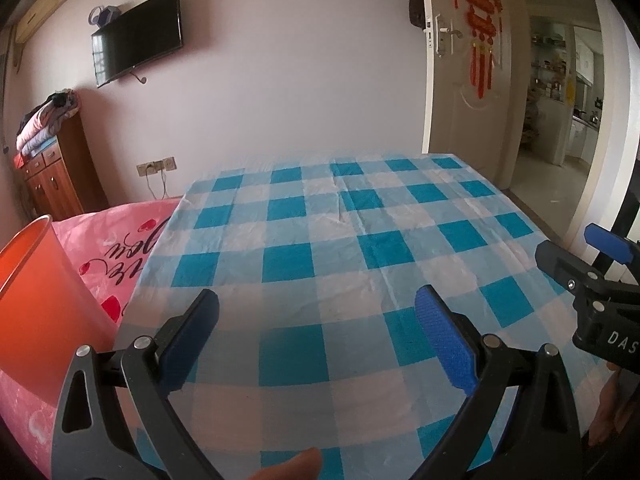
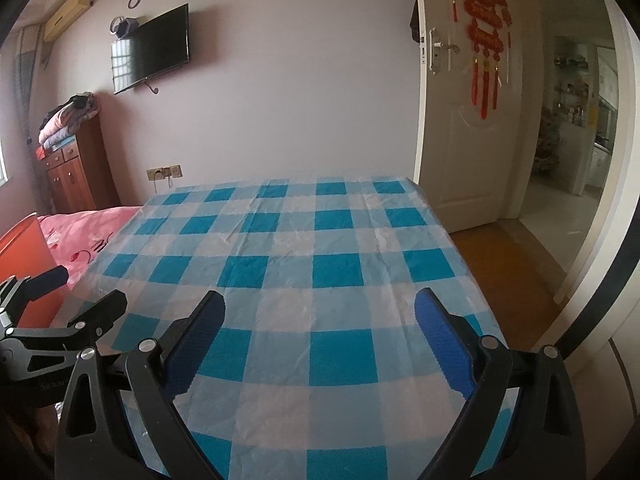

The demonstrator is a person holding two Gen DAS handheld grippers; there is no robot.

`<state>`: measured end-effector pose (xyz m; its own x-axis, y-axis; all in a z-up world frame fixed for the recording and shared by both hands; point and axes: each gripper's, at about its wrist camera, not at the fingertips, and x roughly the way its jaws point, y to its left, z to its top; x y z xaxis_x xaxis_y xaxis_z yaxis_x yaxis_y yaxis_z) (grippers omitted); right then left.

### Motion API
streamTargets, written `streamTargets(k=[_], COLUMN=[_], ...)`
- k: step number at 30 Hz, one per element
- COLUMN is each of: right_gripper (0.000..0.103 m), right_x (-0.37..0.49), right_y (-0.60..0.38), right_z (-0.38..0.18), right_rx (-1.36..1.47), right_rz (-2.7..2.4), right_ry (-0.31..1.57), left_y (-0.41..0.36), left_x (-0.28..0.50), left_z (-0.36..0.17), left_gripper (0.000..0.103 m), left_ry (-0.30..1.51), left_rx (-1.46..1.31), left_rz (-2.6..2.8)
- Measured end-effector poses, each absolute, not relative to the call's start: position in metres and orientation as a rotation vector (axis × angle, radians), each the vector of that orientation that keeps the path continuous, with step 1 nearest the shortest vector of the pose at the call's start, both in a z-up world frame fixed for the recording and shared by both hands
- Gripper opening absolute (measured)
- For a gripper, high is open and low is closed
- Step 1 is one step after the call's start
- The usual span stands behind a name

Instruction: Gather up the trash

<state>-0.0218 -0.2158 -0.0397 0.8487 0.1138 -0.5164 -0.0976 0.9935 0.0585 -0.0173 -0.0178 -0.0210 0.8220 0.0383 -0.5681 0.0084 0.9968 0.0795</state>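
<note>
A table under a blue-and-white checked cloth fills both views; I see no trash on it. An orange bin stands at the table's left side, partly seen in the right wrist view. My left gripper is open and empty above the near part of the cloth. My right gripper is open and empty too, beside it on the right. Each gripper shows at the edge of the other's view: the right one, the left one.
A bed with a pink cover lies left of the table behind the bin. A wooden cabinet with folded bedding stands by the far wall under a wall TV. An open white door is at the right.
</note>
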Motion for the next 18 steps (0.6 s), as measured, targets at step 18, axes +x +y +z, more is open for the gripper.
streamTargets(k=[18], right_gripper=[0.095], right_x=[-0.037], right_y=[-0.222], right_z=[-0.03], right_rx=[0.037], right_rz=[0.097], right_ry=[0.518], left_y=[-0.019], left_x=[-0.031], left_z=[-0.012], left_gripper=[0.099], left_ry=[0.566], left_rx=[0.066], left_rz=[0.02])
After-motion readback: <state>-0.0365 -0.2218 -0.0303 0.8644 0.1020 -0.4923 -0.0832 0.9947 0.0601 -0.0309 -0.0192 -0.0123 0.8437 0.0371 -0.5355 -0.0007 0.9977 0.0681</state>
